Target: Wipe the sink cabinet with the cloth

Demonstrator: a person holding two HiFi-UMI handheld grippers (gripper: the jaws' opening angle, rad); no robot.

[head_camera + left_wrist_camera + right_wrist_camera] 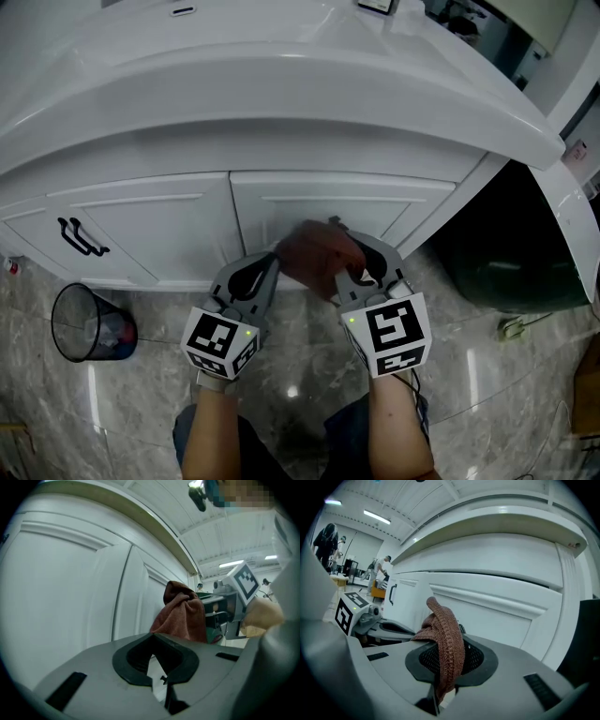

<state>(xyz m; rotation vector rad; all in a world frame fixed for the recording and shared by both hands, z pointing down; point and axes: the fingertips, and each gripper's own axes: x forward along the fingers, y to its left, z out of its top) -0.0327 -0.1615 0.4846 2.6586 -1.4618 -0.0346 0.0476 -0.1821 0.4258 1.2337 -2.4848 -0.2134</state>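
Low before the sink cabinet (pixel 319 202) door, the right gripper (pixel 446 660) pinches the brown cloth (pixel 443 634), perhaps touching the panel. The left gripper (pixel 154 644) is pressed together, empty. Wiping looks barely begun; most of the front is left.

I count two grippers on my feed, one left gripper (pixel 246 281) and one right gripper (pixel 361 267), and a single brown cloth (pixel 314 255). The one sink cabinet (pixel 441 211) shows me two doors, a left door (pixel 141 225) and a right door (pixel 328 202). I also count one black handle (pixel 80 239) and one wire bin (pixel 89 323).
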